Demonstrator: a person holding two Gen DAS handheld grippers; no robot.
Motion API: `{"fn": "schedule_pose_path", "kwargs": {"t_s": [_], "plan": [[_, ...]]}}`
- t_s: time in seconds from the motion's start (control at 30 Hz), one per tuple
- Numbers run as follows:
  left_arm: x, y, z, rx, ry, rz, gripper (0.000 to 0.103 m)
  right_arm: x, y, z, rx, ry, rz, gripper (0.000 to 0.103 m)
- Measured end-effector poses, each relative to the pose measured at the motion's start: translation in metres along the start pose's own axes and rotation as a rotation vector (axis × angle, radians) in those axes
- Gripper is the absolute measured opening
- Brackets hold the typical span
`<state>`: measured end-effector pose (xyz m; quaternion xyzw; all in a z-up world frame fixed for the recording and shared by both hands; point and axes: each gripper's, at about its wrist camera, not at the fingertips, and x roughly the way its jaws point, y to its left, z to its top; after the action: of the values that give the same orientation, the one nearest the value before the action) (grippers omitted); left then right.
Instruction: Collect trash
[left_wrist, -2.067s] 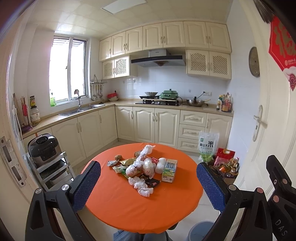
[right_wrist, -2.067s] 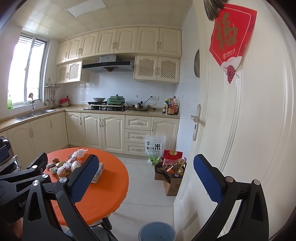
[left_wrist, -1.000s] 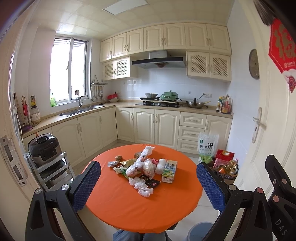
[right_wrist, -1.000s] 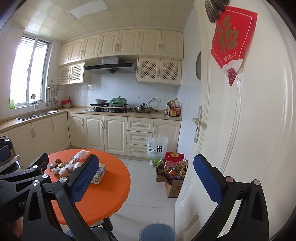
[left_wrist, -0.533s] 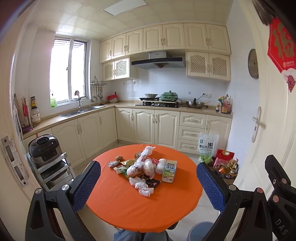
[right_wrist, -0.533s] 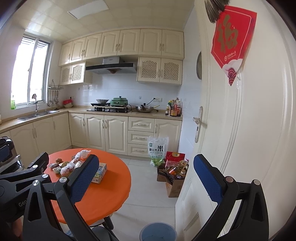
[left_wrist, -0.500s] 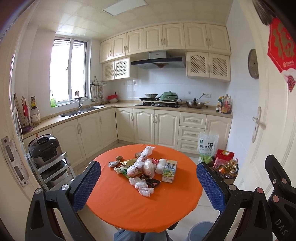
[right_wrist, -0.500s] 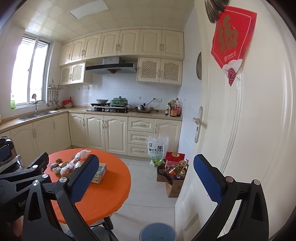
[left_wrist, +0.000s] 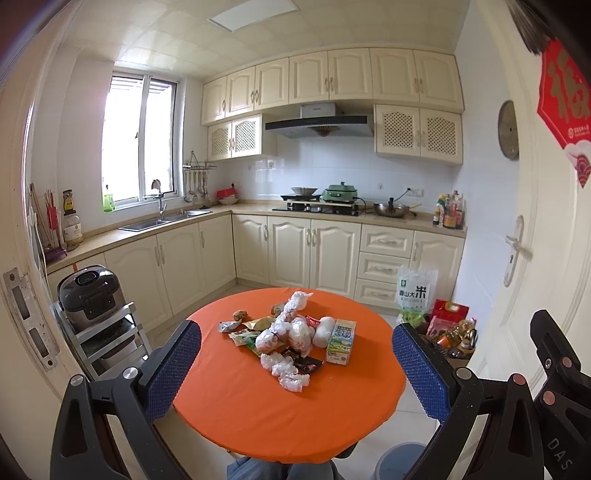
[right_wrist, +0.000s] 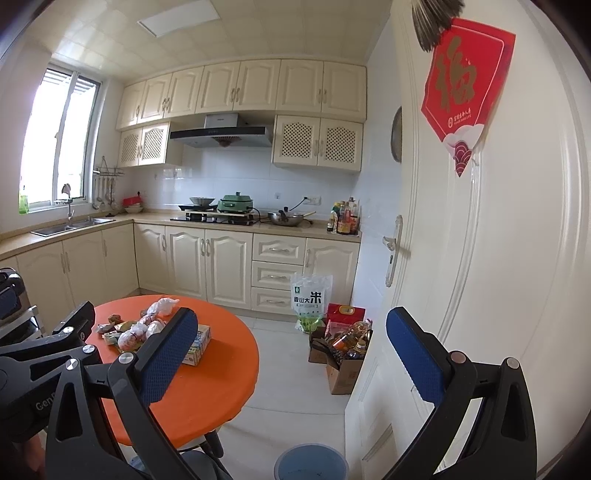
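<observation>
Orange table: round, dead ahead at 12 o'clock
Trash pile: wrappers, knotted bags, milk carton, heaped mid-table
Left gripper: jaws wide apart, empty, framing the pile, probably lining up a grab
Right gripper: spread wide too, holding nothing
Blue bin: floor at 5 o'clock, handy for dumping
</observation>
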<state>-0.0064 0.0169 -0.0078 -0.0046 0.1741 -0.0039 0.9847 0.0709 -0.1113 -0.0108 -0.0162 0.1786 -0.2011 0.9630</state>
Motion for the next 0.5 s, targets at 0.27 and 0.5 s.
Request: {"fn": "schedule_pose_path", "kwargs": {"t_s": [0.27, 0.5], "plan": [[0.005, 0.004, 0.001, -0.003, 0.009, -0.003, 0.101, 0.004, 0.006, 0.0, -0.007, 0.011, -0.003, 0.103], [0.023, 0.014, 0.003, 0.004, 0.053, -0.002, 0.101, 0.018, 0.021, -0.003, -0.01, 0.058, -0.006, 0.103]]}}
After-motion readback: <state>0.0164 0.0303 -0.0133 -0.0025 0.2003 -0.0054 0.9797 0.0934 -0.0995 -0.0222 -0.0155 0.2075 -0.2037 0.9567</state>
